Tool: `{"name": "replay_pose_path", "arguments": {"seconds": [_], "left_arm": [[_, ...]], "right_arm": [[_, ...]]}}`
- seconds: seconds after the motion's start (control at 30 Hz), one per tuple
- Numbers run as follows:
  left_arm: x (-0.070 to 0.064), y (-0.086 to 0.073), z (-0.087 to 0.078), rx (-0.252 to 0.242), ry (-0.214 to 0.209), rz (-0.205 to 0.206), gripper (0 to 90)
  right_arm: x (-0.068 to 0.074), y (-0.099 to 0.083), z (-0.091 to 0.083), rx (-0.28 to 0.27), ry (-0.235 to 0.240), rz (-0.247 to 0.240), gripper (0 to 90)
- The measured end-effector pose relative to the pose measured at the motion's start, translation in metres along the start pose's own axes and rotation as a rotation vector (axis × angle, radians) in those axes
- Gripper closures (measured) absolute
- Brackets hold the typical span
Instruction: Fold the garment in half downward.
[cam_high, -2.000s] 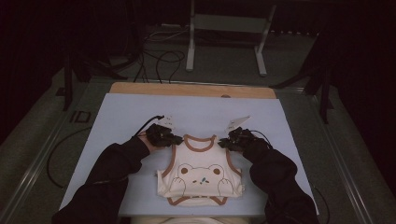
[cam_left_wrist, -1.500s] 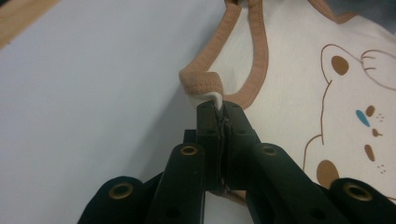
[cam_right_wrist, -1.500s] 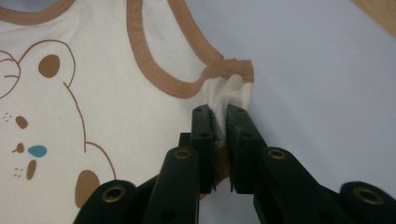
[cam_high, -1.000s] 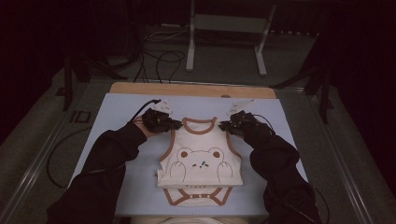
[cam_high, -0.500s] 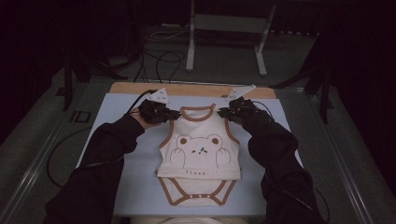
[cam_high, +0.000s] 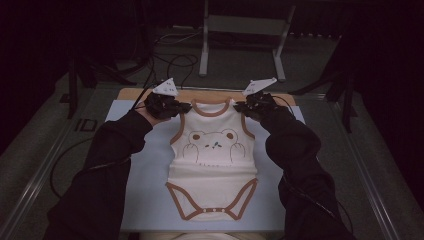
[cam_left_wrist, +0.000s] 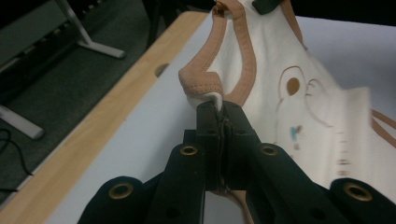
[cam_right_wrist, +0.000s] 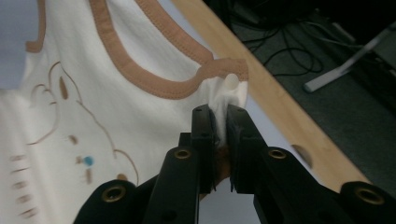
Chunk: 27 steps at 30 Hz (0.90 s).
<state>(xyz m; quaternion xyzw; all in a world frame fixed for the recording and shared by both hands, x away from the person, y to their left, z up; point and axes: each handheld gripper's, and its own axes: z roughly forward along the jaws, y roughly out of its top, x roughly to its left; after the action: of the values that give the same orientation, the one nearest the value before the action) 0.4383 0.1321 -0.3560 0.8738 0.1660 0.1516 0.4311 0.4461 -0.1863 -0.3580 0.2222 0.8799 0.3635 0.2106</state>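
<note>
The jaws of the left gripper (cam_high: 181, 107) and right gripper (cam_high: 243, 106) are clamped on the shoulder straps of the bodysuit (cam_high: 212, 160), which is spread across the table (cam_high: 150, 200).

The high view is dim, the room around the table (cam_high: 145, 210) nearly black, while both gripper views look brighter, their lower corners of bodysuit (cam_left_wrist: 327, 121) print smeared, perhaps by motion.
</note>
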Motion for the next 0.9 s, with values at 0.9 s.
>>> {"name": "replay_pose_path", "arguments": {"seconds": [0.9], "left_arm": [[-0.036,-0.016,-0.007,-0.018,-0.051,0.041,87.7]], "right_arm": [[0.036,-0.018,-0.018,-0.031,0.008,-0.048,82.9]]}}
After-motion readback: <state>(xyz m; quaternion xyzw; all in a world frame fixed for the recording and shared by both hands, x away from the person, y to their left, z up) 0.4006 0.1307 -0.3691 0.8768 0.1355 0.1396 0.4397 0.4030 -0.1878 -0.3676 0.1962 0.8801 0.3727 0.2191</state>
